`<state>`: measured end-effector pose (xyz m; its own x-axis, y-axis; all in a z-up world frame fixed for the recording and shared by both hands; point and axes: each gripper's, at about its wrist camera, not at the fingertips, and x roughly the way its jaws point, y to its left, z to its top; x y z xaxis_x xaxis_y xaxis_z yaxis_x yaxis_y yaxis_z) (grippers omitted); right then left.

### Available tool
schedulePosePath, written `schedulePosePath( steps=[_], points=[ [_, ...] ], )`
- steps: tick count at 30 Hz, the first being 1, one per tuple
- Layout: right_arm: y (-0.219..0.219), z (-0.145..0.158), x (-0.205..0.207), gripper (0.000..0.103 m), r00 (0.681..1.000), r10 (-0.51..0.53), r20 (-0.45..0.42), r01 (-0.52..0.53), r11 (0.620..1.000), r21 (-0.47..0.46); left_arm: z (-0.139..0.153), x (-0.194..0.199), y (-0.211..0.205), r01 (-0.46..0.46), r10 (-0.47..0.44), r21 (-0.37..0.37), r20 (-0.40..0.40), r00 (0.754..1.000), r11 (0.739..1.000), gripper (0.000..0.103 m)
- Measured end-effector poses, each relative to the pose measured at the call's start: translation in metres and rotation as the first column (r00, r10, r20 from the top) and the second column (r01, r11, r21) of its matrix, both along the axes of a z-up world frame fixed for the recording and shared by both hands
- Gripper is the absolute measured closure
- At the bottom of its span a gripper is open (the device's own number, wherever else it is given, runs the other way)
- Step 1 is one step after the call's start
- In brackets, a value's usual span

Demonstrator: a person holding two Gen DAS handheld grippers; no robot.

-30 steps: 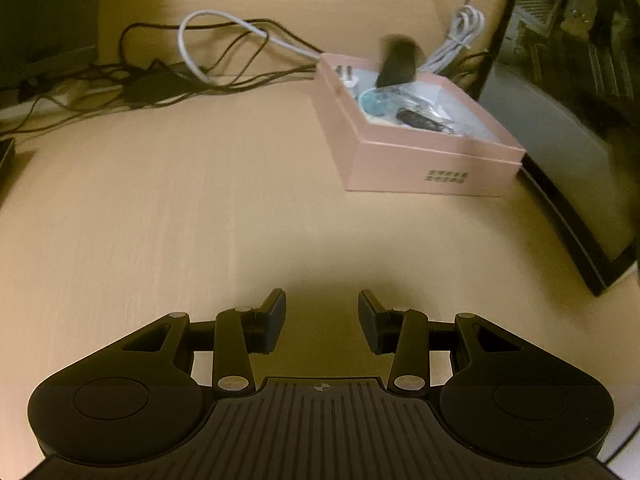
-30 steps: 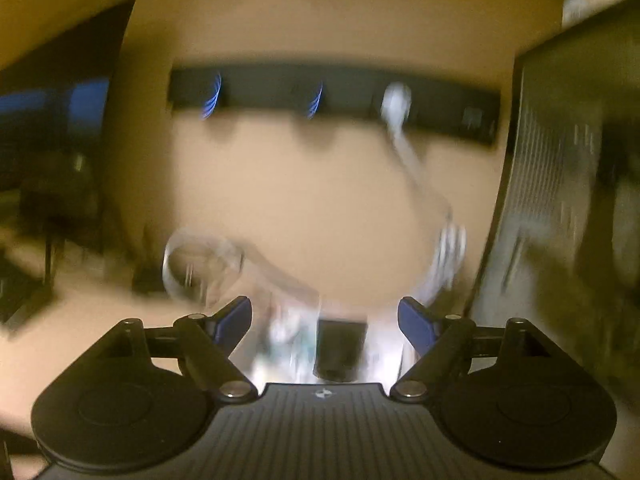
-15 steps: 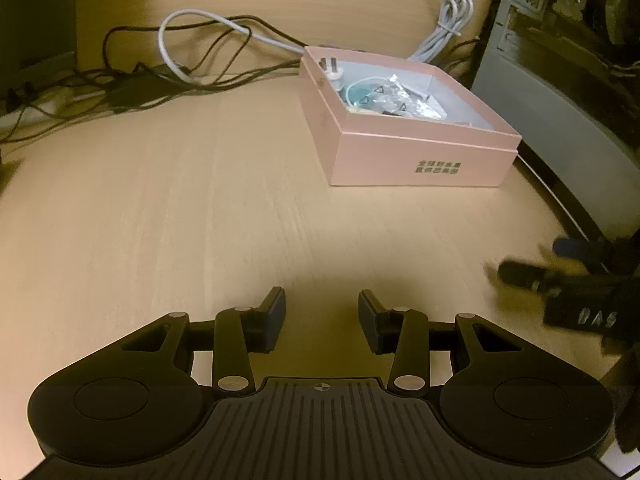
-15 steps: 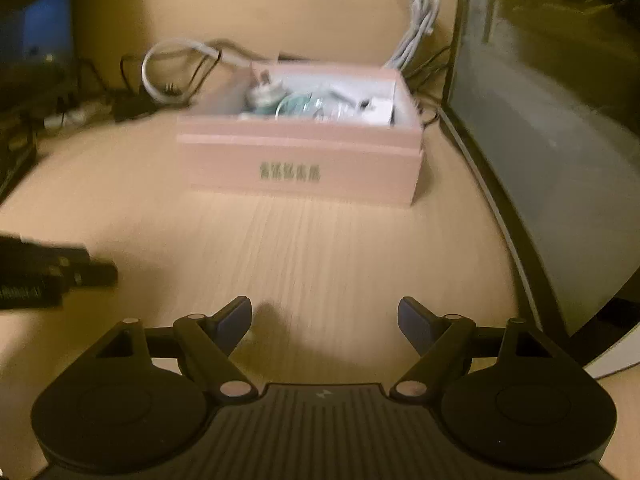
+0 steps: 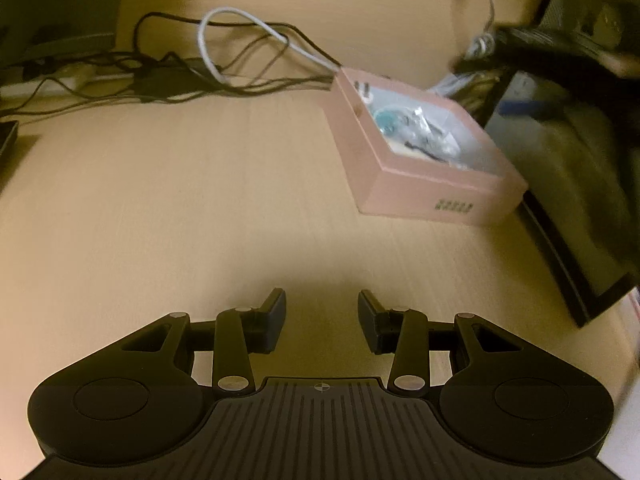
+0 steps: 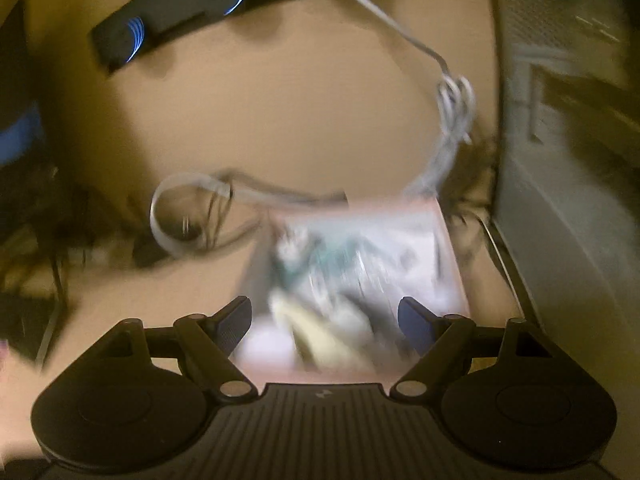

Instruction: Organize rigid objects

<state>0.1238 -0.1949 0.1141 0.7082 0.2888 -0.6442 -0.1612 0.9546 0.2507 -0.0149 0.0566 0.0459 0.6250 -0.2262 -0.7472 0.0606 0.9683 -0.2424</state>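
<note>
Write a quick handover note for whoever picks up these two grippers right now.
Left gripper: open, empty, low over bare table.
Right gripper: open, empty, above the pink box; that view is blurred.
The box sits at the table's right, beside the computer case, with a plug and small items inside.
Done: several items are boxed.
Left: no loose items show on the table; check outside these views.
</note>
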Motion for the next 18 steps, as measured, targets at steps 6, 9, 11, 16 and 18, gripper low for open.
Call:
schedulePosePath(
  steps=[6, 9, 11, 16, 18],
  points=[
    [0.034, -0.012, 0.147, 0.023, 0.993, -0.042, -0.115, 0.047, 0.998, 0.045, 0.007, 0.011, 0.047, 0.019, -0.02, -0.059, -0.004, 1.0, 0.998, 0.06],
    [0.048, -0.039, 0.203, 0.034, 0.98, -0.051, -0.191, 0.051, 0.999, -0.004, 0.002, 0.027, 0.068, 0.011, -0.013, -0.084, -0.019, 1.0, 0.996, 0.06],
    [0.052, -0.057, 0.228, 0.048, 0.967, -0.045, -0.251, 0.038, 0.999, -0.033, 0.001, 0.036, 0.079, 0.007, -0.009, -0.106, -0.013, 1.0, 0.994, 0.06],
    [0.046, -0.065, 0.242, 0.085, 0.942, 0.026, -0.335, -0.004, 0.998, 0.064, -0.011, 0.053, 0.095, 0.029, -0.034, -0.164, -0.031, 0.999, 0.986, 0.06],
    [0.048, -0.046, 0.231, 0.097, 0.948, 0.056, -0.313, -0.016, 0.992, 0.129, -0.015, 0.058, 0.094, 0.059, -0.068, -0.194, -0.042, 0.997, 0.979, 0.06]
  ],
)
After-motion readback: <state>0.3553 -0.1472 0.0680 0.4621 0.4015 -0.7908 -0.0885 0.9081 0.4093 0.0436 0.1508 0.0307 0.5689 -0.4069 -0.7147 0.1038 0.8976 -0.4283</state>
